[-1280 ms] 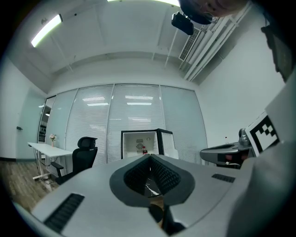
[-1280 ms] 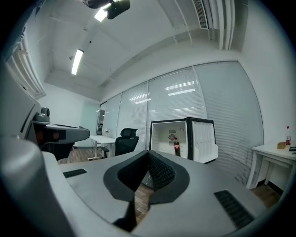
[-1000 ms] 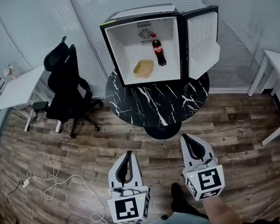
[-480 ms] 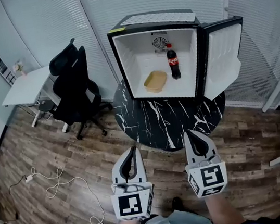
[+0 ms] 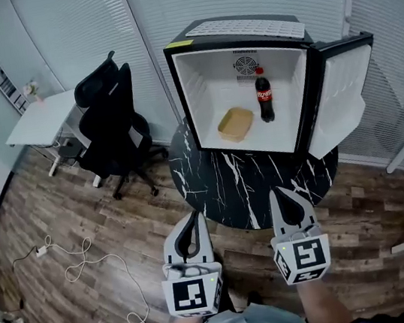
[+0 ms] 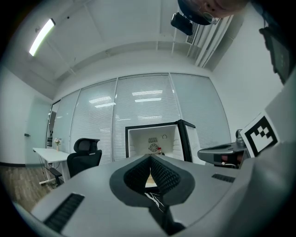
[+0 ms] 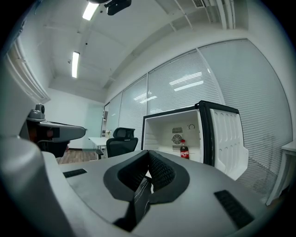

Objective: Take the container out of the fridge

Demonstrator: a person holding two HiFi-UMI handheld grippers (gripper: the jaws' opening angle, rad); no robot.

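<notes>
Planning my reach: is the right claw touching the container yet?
Apart. The head view shows the right claw at the table's near edge, the container far off inside the fridge.

The head view looks steeply down from above, the open fridge [image 5: 246,30] at its far side. Both gripper views sit low, facing forward toward it from well back; all three share the fridge and the chair [image 5: 107,111] left of it.

Black mini fridge [image 5: 234,30] sits on round marble table [image 5: 251,181]; inside, tan plastic container [image 5: 236,124] lies left of cola bottle [image 5: 264,95]; office chair [image 5: 108,118] left.
</notes>
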